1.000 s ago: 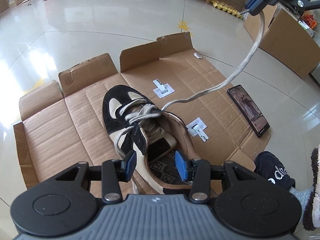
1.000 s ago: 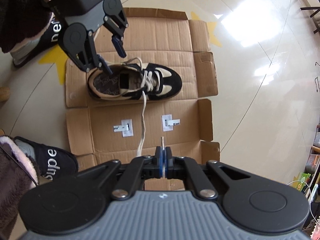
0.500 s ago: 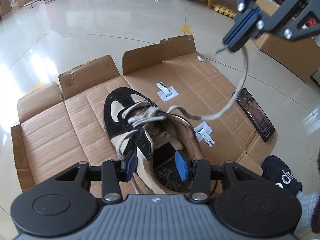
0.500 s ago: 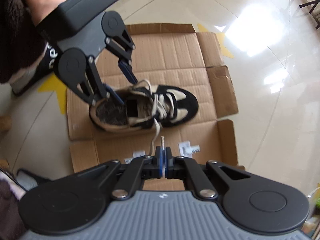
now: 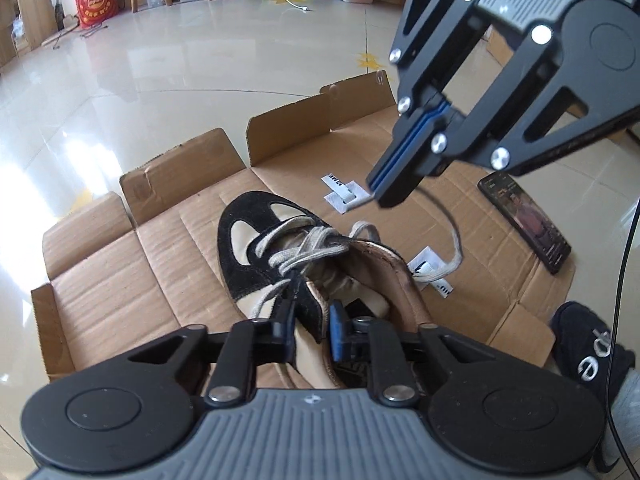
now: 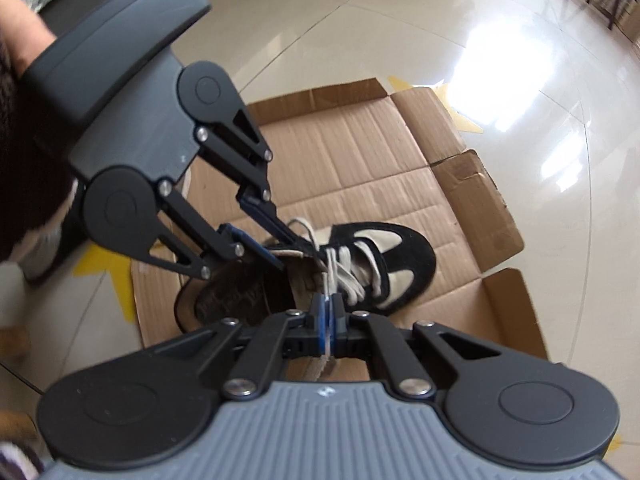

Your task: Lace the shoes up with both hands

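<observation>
A black and cream shoe [image 5: 276,256] with grey laces lies on flattened cardboard [image 5: 120,276]; it also shows in the right wrist view [image 6: 384,260]. My left gripper [image 5: 312,334] is partly open, its fingers on either side of the shoe's black tongue flap [image 5: 308,304] at the collar, not clamped. My right gripper [image 6: 329,318] is shut on the free lace end [image 5: 452,256], which hangs slack in a loop beside the shoe. The right gripper hovers just above and right of the shoe in the left wrist view [image 5: 380,196].
A black phone [image 5: 524,220] lies on the cardboard's right side. White paper tags [image 5: 344,196] sit on the cardboard near the shoe. A slippered foot [image 5: 592,356] is at the right edge. Raised cardboard flaps [image 5: 296,128] border the far side.
My right gripper came down and in toward the shoe with the lace end, so the lace went from taut to slack. My left gripper moved closer onto the tongue and its fingers narrowed.
</observation>
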